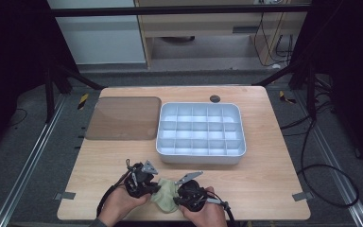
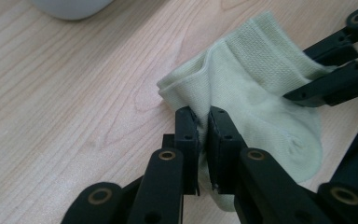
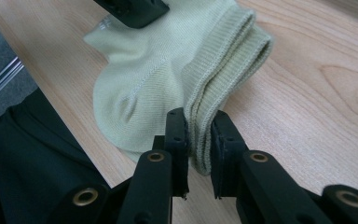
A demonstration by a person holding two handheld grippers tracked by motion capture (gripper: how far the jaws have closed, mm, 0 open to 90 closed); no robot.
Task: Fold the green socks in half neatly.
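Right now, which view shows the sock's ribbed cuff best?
The right gripper view: the sock's ribbed cuff lies close and sharp, its edge between the right gripper's jaws. The left gripper view shows it partly, beyond the left gripper. The high view shows just a small pale bundle.

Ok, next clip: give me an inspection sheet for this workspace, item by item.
Surface: light wooden table, bare around the work.
Job's things: pale green sock at the near edge, folded.
Clutter: white divided tray, compartments look empty; brown mat to its left.
Grippers: left gripper shut on the sock's fold; right gripper pinching the ribbed cuff.
Cables: one cable trails from the right gripper; more on the floor at the right.
Surroundings: dark frame, grey floor.
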